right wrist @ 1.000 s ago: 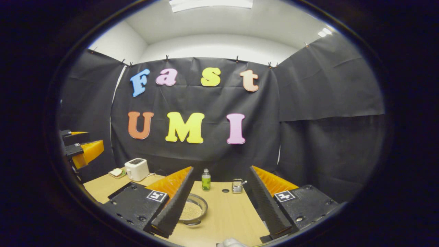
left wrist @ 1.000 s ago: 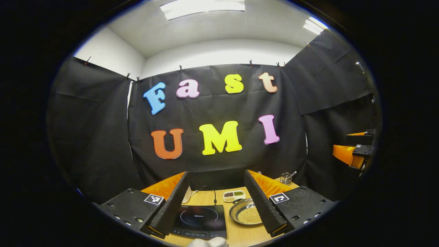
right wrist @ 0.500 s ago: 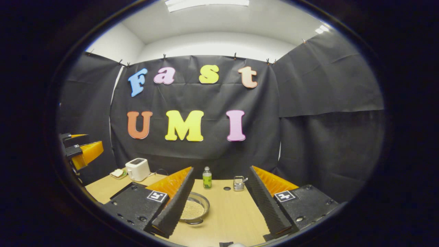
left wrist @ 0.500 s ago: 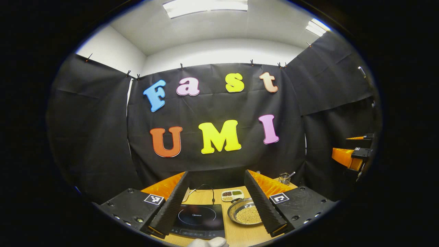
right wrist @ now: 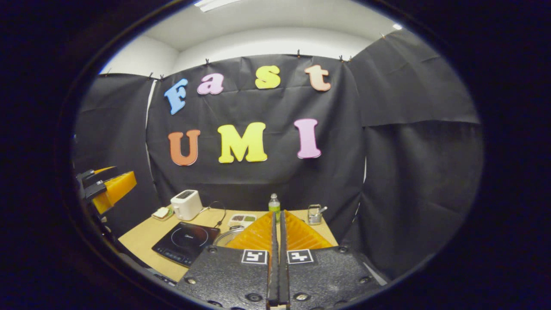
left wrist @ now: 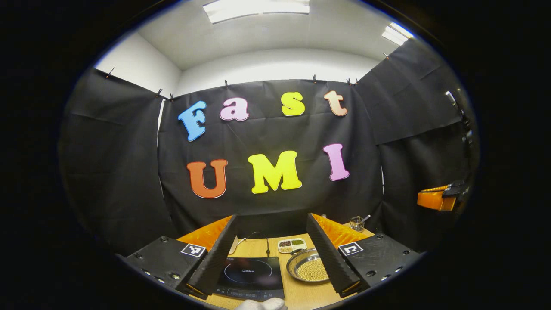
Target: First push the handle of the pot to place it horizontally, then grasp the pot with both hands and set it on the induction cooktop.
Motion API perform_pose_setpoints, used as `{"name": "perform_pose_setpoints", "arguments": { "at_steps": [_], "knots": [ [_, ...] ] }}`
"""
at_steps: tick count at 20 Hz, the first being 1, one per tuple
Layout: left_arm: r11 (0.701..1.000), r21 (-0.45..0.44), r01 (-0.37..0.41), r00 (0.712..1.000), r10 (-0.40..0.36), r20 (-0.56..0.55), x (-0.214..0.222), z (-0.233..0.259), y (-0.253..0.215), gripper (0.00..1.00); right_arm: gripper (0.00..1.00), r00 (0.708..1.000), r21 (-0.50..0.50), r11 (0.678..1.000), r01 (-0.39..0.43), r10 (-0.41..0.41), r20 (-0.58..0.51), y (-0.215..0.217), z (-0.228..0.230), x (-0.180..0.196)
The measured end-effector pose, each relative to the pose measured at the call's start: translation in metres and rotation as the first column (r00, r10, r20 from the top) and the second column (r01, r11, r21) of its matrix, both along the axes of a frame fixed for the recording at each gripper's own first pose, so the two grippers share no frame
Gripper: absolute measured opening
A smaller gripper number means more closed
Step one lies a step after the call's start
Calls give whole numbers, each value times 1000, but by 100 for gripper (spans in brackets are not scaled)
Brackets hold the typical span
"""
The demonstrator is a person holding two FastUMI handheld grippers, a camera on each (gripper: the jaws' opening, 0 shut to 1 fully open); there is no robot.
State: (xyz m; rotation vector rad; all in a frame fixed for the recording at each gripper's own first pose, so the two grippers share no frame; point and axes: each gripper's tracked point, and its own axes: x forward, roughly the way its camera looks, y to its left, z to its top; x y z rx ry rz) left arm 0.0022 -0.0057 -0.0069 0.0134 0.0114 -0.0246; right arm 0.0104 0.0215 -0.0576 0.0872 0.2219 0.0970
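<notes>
1. The left gripper (left wrist: 271, 254) is hovering above the light wooden table (left wrist: 301, 292) with its two fingers spread wide and gripping nothing.
2. A white rounded object (left wrist: 260, 304), too cropped to identify, is showing at the bottom edge of the left gripper view, below the gap between those fingers.
3. The flat black induction cooktop (left wrist: 250, 275) is lying directly ahead of the left gripper, framed between its fingers.
4. The shallow round metal pot (left wrist: 308, 270), filled with small pale grains, is sitting just to the right of the cooktop, partly hidden behind the left gripper's right finger; its handle cannot be made out.
5. A small divided white tray of grains (left wrist: 292, 245) is resting beyond the pot, and a black cable (left wrist: 262, 239) is running beyond the cooktop.
6. The right gripper (right wrist: 278, 258) is holding its fingers pressed together with nothing between them, raised above the table.
7. In the right gripper view, the cooktop and the rim of the pot are lying ahead and to the left of the fingers.
8. Farther off, a white toaster (right wrist: 186, 205) is standing to the left, a green-labelled bottle (right wrist: 274, 202) straight ahead, and a small glass jar (right wrist: 315, 214) to the right.
</notes>
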Motion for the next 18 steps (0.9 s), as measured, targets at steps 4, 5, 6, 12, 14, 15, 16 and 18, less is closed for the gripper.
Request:
{"name": "perform_pose_setpoints", "arguments": {
  "at_steps": [4,5,6,12,14,15,16,18],
  "knots": [
    [1000,-4,-9,1000,9,-12,-1,-4,3,96,4,990,-23,999,-46,43,-133,6,-53,3],
    [1000,-1,-15,1000,15,-14,-2,-5,5,96,4,986,-32,998,-55,49,-160,7,-68,3],
    [1000,-1,-21,1000,21,-19,-3,-7,6,96,4,980,-40,997,-60,51,-192,8,-84,5],
    [998,11,-68,997,68,-34,-5,-8,15,96,4,912,-58,989,-133,99,-398,25,-189,11],
    [996,8,-92,995,93,-33,-5,-5,19,95,4,877,-54,983,-174,130,-462,39,-220,15],
    [994,6,-107,994,107,-36,-4,-5,22,96,4,859,-52,979,-195,145,-492,45,-234,15],
    [993,3,-119,992,119,-38,-4,-5,24,96,1,839,-48,976,-213,158,-520,51,-249,17],
    [990,2,-144,989,144,-41,-5,-4,31,96,4,801,-37,968,-250,185,-570,67,-274,20]
  ]
}}
